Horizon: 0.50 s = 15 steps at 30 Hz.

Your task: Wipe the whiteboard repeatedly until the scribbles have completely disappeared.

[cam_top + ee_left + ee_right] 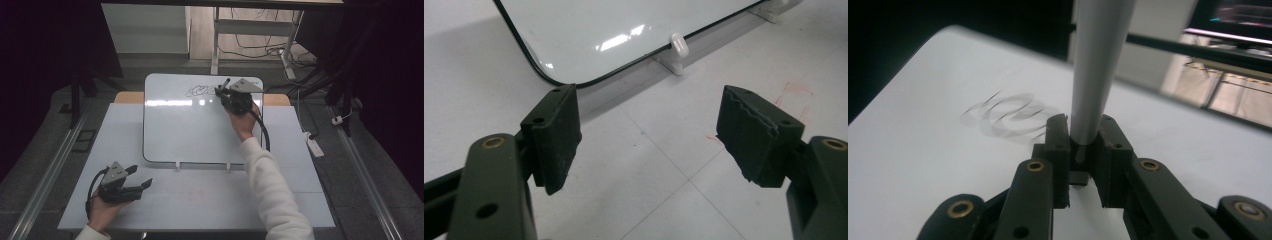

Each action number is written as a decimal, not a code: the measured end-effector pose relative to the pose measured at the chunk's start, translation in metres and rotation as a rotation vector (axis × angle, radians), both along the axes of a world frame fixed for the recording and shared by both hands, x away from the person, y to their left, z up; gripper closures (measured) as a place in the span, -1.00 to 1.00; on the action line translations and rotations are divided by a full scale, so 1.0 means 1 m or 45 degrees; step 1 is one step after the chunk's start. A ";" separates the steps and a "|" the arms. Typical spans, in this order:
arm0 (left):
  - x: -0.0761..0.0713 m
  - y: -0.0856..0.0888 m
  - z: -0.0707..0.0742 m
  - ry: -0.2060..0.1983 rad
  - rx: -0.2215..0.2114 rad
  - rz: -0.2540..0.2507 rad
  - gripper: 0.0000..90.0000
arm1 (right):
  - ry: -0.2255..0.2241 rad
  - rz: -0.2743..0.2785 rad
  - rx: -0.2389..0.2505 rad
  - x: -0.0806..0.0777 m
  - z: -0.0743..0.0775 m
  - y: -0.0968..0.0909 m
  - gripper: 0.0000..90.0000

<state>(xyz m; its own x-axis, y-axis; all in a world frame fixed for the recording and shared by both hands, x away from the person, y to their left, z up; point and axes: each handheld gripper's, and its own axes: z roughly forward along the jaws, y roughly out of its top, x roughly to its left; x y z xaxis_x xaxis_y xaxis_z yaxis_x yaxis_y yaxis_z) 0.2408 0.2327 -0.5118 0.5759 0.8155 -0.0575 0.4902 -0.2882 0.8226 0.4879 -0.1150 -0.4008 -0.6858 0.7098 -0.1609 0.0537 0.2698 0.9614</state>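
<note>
A white whiteboard (190, 130) lies tilted on the pale table (200, 200), with a dark scribble (199, 90) near its far edge. My right gripper (226, 93) hovers over the board's far right corner, just right of the scribble, shut on a grey marker (225, 82). In the right gripper view the marker (1098, 65) stands up between the closed jaws of the right gripper (1083, 140), and the scribble (1008, 117) lies blurred beyond them. My left gripper (142, 177) rests near the table's front left, open. In its own view the left gripper (649, 135) holds nothing, facing the board's near corner (614, 30).
Two white feet (177, 165) prop the board's near edge; one foot (679, 45) sits just ahead of the left jaws. A power strip (315, 145) and cables lie on the floor at right. A desk frame (216, 40) stands behind the table.
</note>
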 end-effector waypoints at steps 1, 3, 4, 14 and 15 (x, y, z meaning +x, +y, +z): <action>-0.001 0.000 0.000 -0.001 0.000 -0.003 -0.42 | -0.018 -0.002 -0.021 -0.002 -0.001 -0.001 0.73; -0.002 0.000 0.001 -0.006 -0.002 0.000 -0.41 | -0.006 -0.069 0.042 0.001 0.002 -0.012 0.74; -0.002 0.000 0.001 -0.010 -0.002 0.001 -0.41 | 0.007 -0.099 0.076 0.002 0.002 -0.017 0.74; 0.000 -0.001 0.000 -0.005 0.001 0.000 -0.41 | 0.003 -0.087 0.111 0.006 0.003 -0.007 0.74; 0.000 -0.001 0.000 -0.002 0.000 -0.001 -0.41 | 0.003 -0.087 0.111 0.006 0.003 -0.007 0.74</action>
<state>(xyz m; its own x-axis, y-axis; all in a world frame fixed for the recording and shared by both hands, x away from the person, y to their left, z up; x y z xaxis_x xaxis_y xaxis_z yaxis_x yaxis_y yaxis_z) 0.2408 0.2322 -0.5117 0.5766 0.8151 -0.0562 0.4884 -0.2888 0.8235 0.4937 -0.1216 -0.3980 -0.6359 0.7659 -0.0951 0.0715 0.1811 0.9809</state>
